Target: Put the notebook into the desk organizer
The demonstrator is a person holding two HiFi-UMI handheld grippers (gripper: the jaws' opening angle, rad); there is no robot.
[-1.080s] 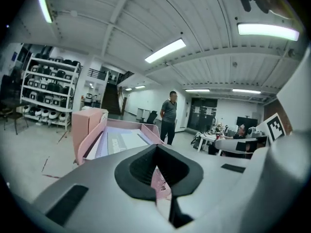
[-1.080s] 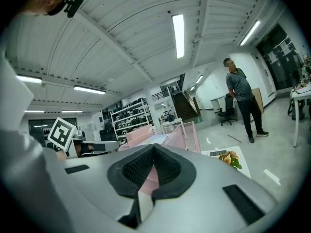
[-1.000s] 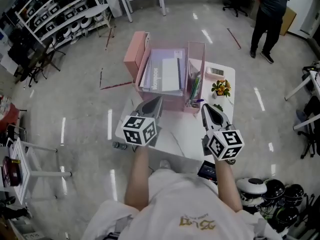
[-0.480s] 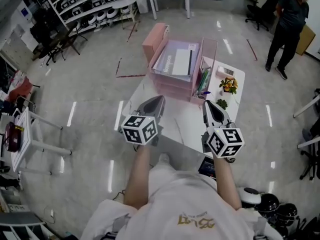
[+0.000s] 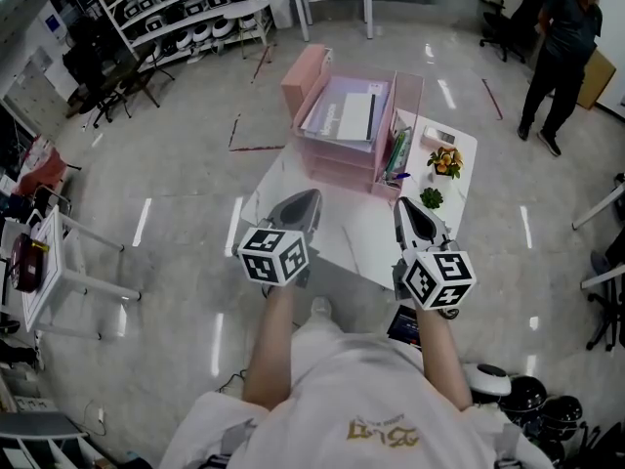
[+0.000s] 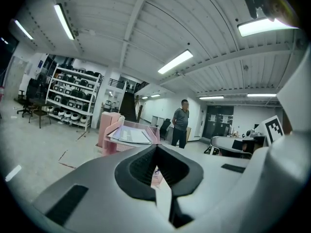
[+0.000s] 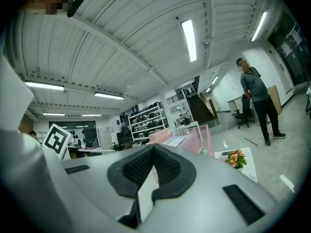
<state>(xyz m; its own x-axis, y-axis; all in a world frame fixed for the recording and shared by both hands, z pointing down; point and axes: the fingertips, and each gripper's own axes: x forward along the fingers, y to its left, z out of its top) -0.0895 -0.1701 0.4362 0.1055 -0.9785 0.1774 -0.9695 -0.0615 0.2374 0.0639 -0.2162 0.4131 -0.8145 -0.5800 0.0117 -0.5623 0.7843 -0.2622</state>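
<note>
A pink desk organizer [image 5: 322, 145] stands at the far end of the white table [image 5: 361, 237]. The notebook [image 5: 354, 115], white with a pale cover, lies flat in its top tray among papers. My left gripper [image 5: 311, 196] hovers over the table's near left part, shut and holding nothing. My right gripper [image 5: 401, 206] is beside it on the right, also shut and holding nothing. In the left gripper view the shut jaws [image 6: 155, 147] point at the organizer [image 6: 109, 130] and the notebook [image 6: 129, 135]. The right gripper [image 7: 153, 147] looks toward the organizer [image 7: 194, 132] too.
Pens stand in the organizer's clear side compartment [image 5: 395, 154]. A small pot of orange flowers [image 5: 444, 162], a green plant [image 5: 431, 198] and a calculator [image 5: 441, 137] sit on the table's right side. A person [image 5: 562, 37] stands at far right. Shelves [image 5: 166, 18] line the back left.
The head view has shifted, so the organizer now sits a little farther right in the picture. Both grippers stay shut in nearly the same places.
</note>
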